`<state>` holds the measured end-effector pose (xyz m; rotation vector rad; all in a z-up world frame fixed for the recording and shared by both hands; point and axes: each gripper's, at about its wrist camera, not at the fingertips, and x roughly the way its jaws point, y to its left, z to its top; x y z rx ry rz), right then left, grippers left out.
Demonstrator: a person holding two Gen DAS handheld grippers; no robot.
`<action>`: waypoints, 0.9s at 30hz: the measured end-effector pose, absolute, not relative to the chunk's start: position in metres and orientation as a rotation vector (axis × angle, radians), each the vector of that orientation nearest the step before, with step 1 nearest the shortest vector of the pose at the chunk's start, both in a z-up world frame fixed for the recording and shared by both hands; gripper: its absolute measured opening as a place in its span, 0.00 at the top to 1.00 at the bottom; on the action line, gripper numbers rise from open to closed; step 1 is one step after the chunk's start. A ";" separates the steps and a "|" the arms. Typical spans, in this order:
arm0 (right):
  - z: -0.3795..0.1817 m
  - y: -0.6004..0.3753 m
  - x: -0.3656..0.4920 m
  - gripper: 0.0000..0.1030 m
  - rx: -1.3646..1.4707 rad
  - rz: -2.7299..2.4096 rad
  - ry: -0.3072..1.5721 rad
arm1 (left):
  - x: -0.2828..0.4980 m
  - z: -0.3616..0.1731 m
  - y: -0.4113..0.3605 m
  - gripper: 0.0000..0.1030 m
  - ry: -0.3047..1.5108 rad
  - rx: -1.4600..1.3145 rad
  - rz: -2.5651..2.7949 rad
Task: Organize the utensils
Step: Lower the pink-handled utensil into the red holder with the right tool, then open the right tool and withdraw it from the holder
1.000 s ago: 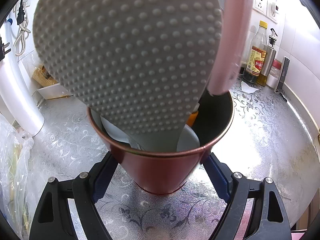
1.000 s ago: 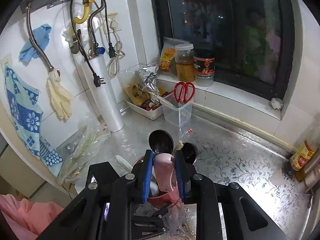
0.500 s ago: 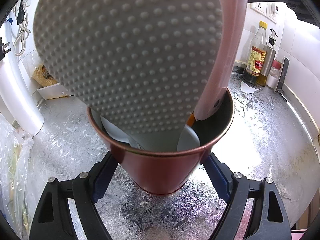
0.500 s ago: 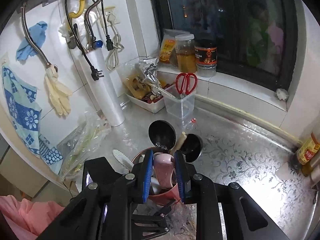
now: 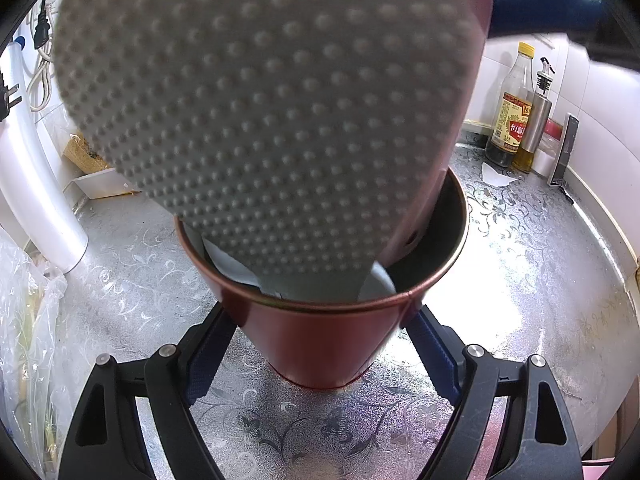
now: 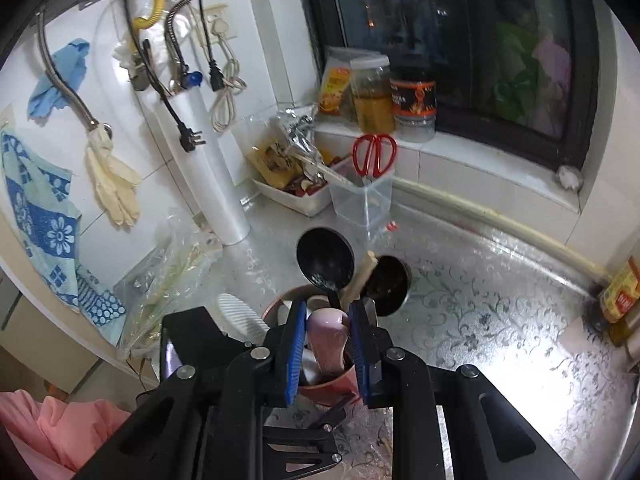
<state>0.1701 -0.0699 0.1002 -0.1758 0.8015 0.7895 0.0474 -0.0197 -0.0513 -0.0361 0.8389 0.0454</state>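
The left gripper [image 5: 320, 344] clamps the red cup [image 5: 320, 344] standing on the bench [image 5: 540, 280], away from its edges. The right gripper [image 6: 326, 354] holds narrowly a pink utensil [image 6: 328, 340], probably a spoon handle, lowered inside the cup beside the grey rice paddle [image 5: 264, 112]; open bench lies to the right.

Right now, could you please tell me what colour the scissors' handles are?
The scissors have red handles, seen best in the right wrist view.

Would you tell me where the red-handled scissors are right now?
In the right wrist view, the red-handled scissors stand handles-up in the clear plastic container below the windowsill, beside the white tray.
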 end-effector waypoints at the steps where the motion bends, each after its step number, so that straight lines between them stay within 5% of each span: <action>1: 0.097 -0.071 0.172 0.77 -0.167 0.789 0.814 | 0.048 -0.051 -0.020 0.16 0.839 -0.036 0.045; 27: 0.096 -0.080 0.171 0.70 -0.155 0.768 0.818 | 0.049 -0.051 -0.020 0.16 0.839 -0.037 0.046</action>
